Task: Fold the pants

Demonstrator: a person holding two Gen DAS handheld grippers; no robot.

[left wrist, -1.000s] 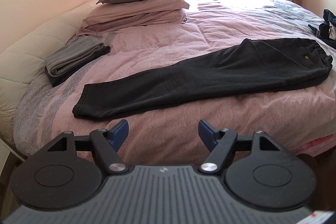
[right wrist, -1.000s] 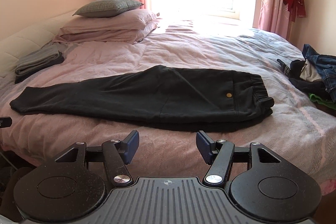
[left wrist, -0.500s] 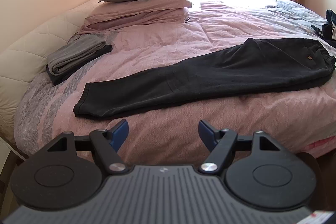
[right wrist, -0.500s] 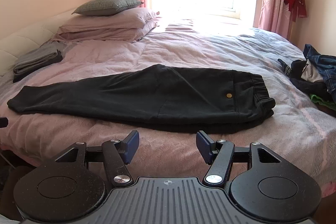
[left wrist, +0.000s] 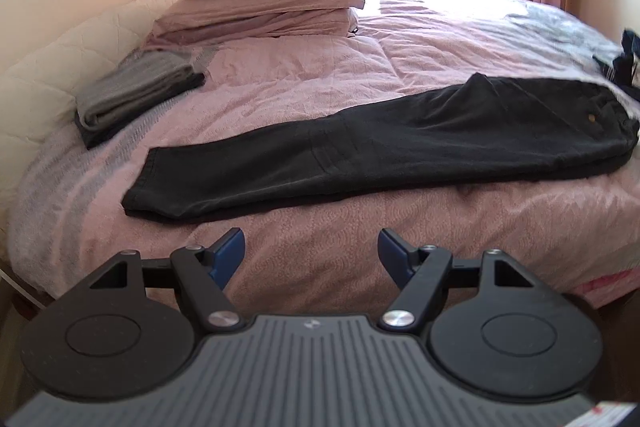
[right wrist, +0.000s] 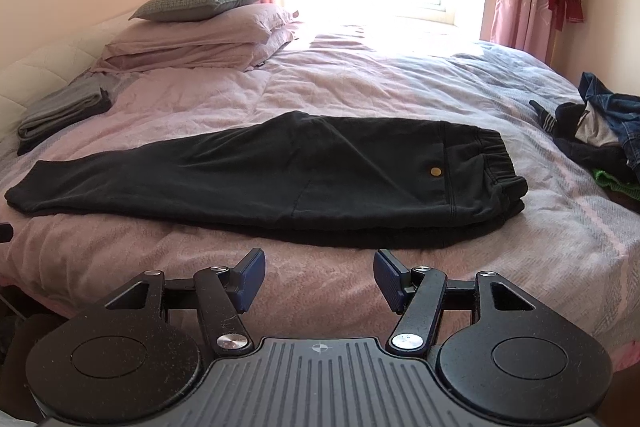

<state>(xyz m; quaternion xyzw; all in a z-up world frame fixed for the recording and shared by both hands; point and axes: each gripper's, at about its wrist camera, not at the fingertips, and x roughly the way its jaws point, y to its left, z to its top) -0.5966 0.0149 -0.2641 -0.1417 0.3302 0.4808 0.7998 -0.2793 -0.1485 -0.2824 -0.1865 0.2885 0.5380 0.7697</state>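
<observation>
Dark grey pants lie flat across the pink bed, one leg laid over the other. The cuffs are at the left and the elastic waistband is at the right. My left gripper hovers open at the bed's near edge, short of the cuff end. My right gripper is also open, in front of the seat and waist part, with nothing between its fingers. Neither touches the pants.
A folded grey stack sits at the left near the headboard. Stacked pillows lie behind it. A heap of loose clothes is at the bed's right edge. A window with pink curtains is at the back.
Both grippers have drifted slightly closer to the bed; the left view has swung a little right. The pants have not moved and both grippers stay open.
</observation>
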